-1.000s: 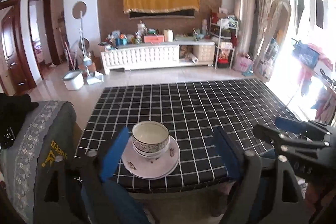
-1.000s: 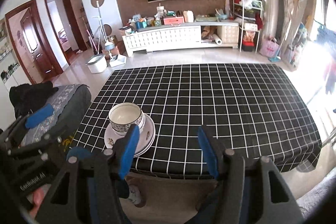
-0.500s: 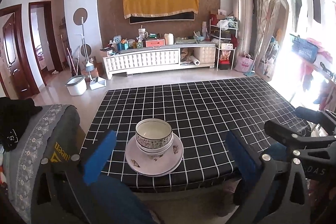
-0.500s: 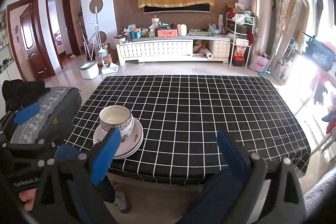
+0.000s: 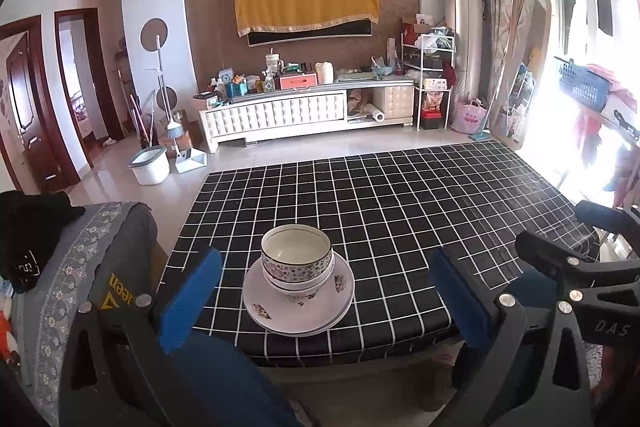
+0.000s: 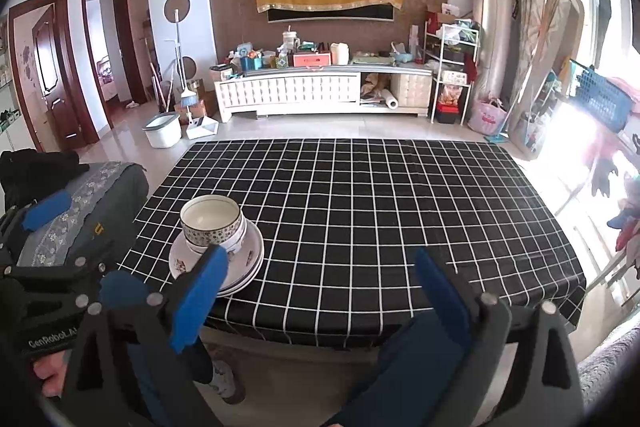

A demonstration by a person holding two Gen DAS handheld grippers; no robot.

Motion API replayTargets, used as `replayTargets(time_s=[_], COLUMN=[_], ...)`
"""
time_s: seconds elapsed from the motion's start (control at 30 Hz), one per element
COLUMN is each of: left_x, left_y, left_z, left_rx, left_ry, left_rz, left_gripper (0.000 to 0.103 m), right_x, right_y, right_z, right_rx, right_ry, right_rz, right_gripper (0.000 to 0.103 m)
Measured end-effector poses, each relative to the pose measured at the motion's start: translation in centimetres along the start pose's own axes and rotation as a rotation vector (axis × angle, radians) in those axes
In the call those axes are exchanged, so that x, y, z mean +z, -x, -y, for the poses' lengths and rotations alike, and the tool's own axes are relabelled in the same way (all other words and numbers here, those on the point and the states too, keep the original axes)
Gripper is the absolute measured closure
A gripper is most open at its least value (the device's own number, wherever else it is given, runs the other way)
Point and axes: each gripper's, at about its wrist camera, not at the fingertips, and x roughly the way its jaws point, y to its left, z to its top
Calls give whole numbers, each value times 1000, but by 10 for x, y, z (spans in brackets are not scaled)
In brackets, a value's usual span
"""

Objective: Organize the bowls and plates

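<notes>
Landmark: the stack of crockery near the tabletop's front left edge.

Left of the stack: one grey upholstered seat back with a patterned border (image 5: 80,267), with one black garment (image 5: 32,227) lying on its top. The left tongs (image 5: 324,291), black frame with two blue pads, stand spread wide and released; the stack shows between the pads but neither pad touches it. The jaws have just been opening.

The stack itself: two white patterned ceramic bowls (image 5: 297,259), nested, upright, sitting on white floral plates (image 5: 298,307). At least two plate rims show in the right wrist view (image 6: 240,267); exact count cannot be told. Bowls also seen there (image 6: 211,223). All rest on one tabletop under a black cloth with white grid lines (image 5: 400,211).

Right of the stack: the right tongs (image 6: 320,291), same build, two blue pads, splayed apart and empty, over the tabletop's front edge. Their left pad (image 6: 200,295) overlaps the plates in the picture; contact cannot be told. These jaws have just been opening too.
</notes>
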Motion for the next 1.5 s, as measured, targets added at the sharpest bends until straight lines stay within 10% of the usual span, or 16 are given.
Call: replayTargets(time_s=[1.5], left_x=[-7], left_y=[1], left_z=[3], left_rx=[-6], left_ry=[-2], left_rz=[-3], left_gripper=[0], right_x=[0], right_y=[2], right_z=[3], right_rx=[-44], right_ry=[64], right_rz=[13], right_gripper=[0])
